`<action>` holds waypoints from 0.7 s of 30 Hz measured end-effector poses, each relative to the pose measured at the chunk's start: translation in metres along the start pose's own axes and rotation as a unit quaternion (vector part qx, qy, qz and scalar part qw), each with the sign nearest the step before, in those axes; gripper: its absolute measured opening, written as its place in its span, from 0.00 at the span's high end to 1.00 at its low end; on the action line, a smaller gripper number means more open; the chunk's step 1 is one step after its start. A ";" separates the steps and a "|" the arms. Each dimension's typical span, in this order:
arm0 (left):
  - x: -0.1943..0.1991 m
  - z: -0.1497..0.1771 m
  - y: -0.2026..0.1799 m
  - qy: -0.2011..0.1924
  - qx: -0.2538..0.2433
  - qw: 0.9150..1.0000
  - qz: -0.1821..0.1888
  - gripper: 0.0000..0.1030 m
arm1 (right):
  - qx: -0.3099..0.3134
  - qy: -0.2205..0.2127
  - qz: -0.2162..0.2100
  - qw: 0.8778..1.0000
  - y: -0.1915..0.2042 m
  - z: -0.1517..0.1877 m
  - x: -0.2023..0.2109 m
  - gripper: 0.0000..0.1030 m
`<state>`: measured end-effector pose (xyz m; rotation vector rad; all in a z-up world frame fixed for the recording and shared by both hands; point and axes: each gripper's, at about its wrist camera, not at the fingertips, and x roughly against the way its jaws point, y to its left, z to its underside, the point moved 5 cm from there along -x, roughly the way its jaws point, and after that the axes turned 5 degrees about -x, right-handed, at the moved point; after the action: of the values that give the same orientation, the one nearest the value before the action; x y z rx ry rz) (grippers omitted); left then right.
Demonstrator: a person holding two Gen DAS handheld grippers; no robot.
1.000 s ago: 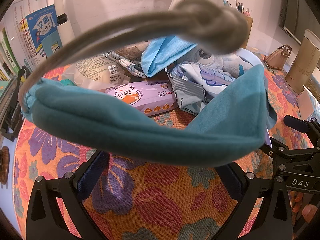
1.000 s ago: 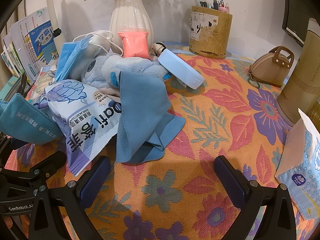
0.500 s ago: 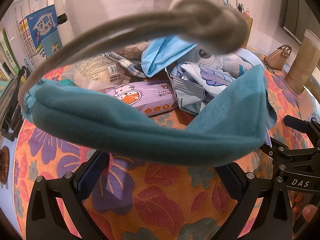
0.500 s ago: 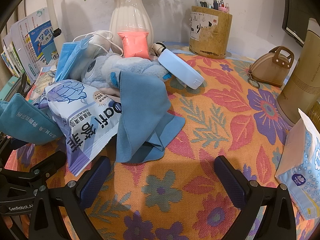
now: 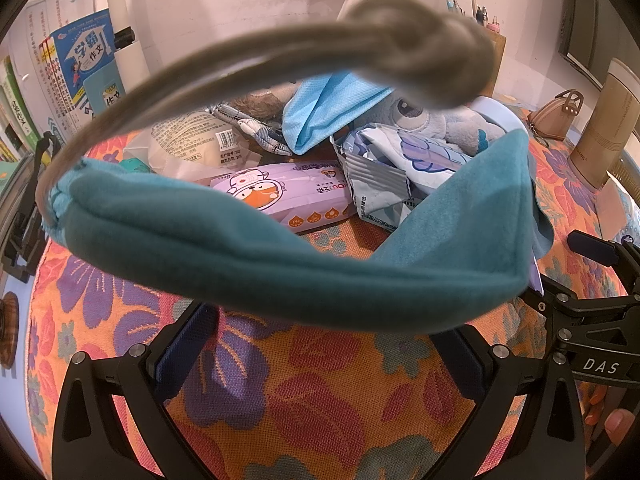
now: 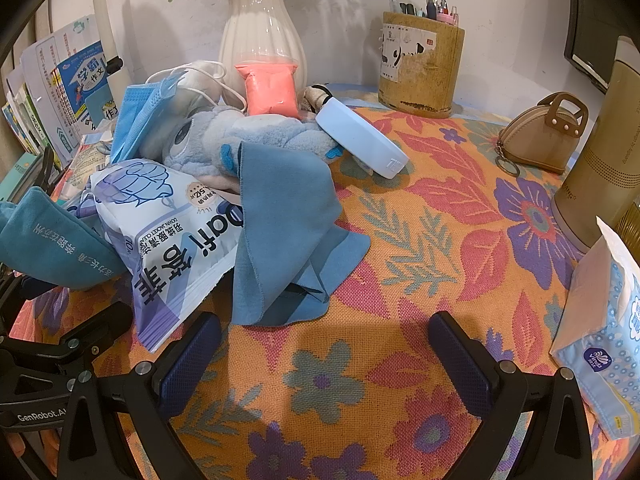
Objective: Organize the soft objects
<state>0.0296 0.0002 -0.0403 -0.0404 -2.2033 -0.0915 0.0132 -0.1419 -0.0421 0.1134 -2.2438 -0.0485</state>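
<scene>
The left gripper [image 5: 320, 356] has its jaws spread wide. A teal pouch [image 5: 280, 256] with a grey cord [image 5: 248, 56] hangs right in front of its camera, over the jaws — I cannot tell what holds it up. Behind the pouch, on the flowery desk [image 5: 320, 408], lies a purple pack of wipes [image 5: 284, 196].

The right gripper [image 6: 324, 356] also has its jaws spread wide, with nothing between them, just the desk cloth. Just ahead of its left jaw lies a blue cloth [image 6: 284, 232], draped partly over a white and purple bag [image 6: 172, 232]. Behind them a blue plush toy [image 6: 240, 136] lies in the pile, with a blue face mask [image 6: 140, 116] on its left side and a pink packet [image 6: 272, 88] behind it, leaning on a white vase [image 6: 260, 24]. A tissue pack [image 6: 600, 340] sits far right — well apart from the pile
</scene>
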 end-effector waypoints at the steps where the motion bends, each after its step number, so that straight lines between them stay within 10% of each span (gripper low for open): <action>1: 0.000 0.000 0.000 0.000 0.000 1.000 0.000 0.00 | 0.000 0.000 0.000 1.000 0.000 0.000 0.000 0.00; 21: 0.000 0.000 0.000 0.000 0.000 1.000 0.000 0.00 | 0.000 0.000 0.000 1.000 0.000 -0.003 -0.002 0.00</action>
<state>0.0295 0.0002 -0.0402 -0.0403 -2.2033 -0.0916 0.0167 -0.1416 -0.0418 0.1129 -2.2436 -0.0479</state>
